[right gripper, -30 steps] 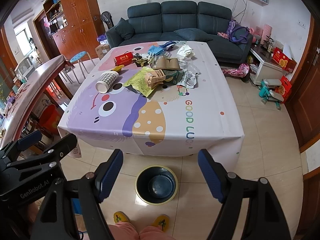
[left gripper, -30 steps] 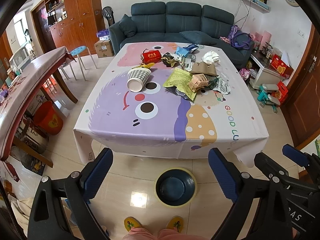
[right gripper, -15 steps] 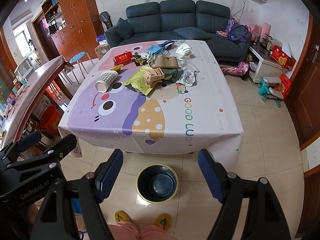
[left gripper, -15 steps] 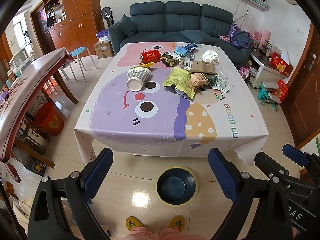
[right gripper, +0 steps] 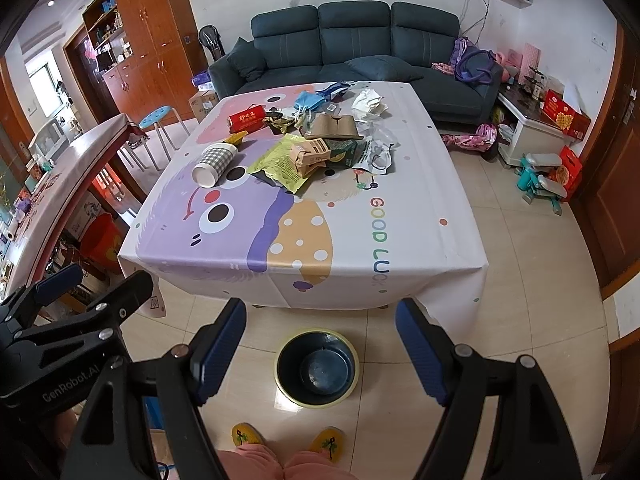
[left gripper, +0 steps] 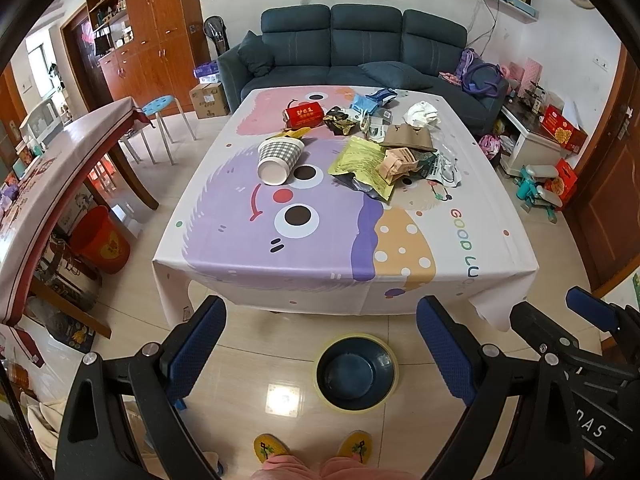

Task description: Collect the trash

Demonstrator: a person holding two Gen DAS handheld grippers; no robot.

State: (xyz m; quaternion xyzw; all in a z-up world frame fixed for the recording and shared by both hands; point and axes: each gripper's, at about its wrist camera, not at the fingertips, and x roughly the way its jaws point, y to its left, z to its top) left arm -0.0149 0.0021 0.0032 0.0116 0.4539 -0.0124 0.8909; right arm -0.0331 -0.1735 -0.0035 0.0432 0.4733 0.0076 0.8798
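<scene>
- The sofa (left gripper: 360,48) stands against the far wall, beyond the tabletop.
- The tabletop (left gripper: 320,248), under a cartoon-print cloth, fills the middle of the room; its near half is bare cloth.
- The trash (left gripper: 384,152) lies in a loose heap on the far half of the tabletop, right of centre: wrappers, a yellow-green bag (left gripper: 366,160), a brown paper bag (left gripper: 408,138).
- A dark bin (left gripper: 356,372) sits on the floor just in front of the tabletop's near edge.
- A checked paper cup (left gripper: 278,158) lies on its side, left of the heap.
- A red box (left gripper: 303,115) sits at the far side.
- The left tongs (left gripper: 320,344) hang wide open, holding nothing, over the floor.
- The right tongs (right gripper: 320,340) are likewise spread wide and empty, above the bin.
</scene>
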